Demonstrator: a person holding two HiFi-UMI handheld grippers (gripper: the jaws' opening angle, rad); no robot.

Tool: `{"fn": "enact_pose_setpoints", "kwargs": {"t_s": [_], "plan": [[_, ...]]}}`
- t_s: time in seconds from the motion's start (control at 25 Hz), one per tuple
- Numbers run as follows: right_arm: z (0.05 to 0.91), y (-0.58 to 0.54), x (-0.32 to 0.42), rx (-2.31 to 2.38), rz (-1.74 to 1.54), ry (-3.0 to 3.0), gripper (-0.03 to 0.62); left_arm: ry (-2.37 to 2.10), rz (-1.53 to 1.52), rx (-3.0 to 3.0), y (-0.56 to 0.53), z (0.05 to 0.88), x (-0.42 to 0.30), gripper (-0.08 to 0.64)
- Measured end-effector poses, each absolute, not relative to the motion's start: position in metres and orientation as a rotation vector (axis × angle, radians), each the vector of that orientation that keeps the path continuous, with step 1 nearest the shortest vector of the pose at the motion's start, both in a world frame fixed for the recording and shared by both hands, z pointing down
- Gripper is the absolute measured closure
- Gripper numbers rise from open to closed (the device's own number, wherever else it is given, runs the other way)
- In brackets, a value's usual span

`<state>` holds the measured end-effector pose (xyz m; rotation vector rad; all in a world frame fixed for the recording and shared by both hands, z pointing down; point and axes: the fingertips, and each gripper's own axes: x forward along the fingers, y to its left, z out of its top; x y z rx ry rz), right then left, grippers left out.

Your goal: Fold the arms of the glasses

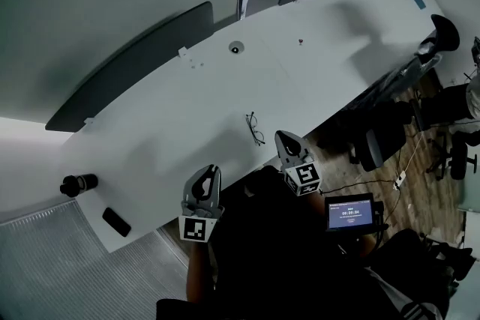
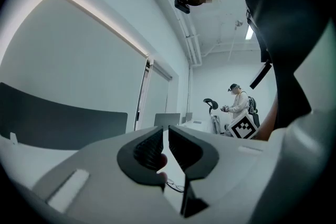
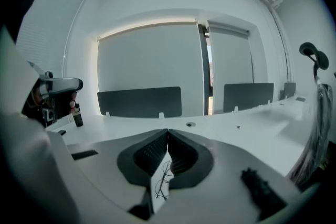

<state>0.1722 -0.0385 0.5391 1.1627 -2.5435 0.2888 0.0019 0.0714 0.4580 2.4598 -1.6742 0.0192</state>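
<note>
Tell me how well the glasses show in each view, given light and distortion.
Head view: dim, table bowed by the lens, glasses tiny but sharp. Left gripper view: heavy fisheye, dark corners, only a sliver of glasses under the left tongs. Right gripper view: bright, glasses slightly soft, seen through the right tongs.

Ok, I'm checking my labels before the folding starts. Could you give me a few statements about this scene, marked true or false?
The glasses lie on the white table, in neither gripper. True.
The right gripper has its jaws wide apart. False: they meet at the tips.
A black bottle is on the table, toward its left end in the head view. True.
The left gripper grips the glasses. False: its jaws stand slightly apart with nothing in them.
</note>
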Motion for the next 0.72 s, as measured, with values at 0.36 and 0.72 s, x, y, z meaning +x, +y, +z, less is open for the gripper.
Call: {"fn": "enact_pose_setpoints", "kwargs": {"t_s": [0.36, 0.72], "plan": [[0.567, -0.041, 0.138, 1.169, 0.245, -2.457, 0.586, -1.537, -0.005, 2.548, 0.057, 0.462, -0.029, 0.522], [0.599, -0.062, 0.115, 1.092, 0.309, -2.46, 0.576, -1.518, 0.055, 2.575, 0.03, 0.477, -0.027, 0.522]]}}
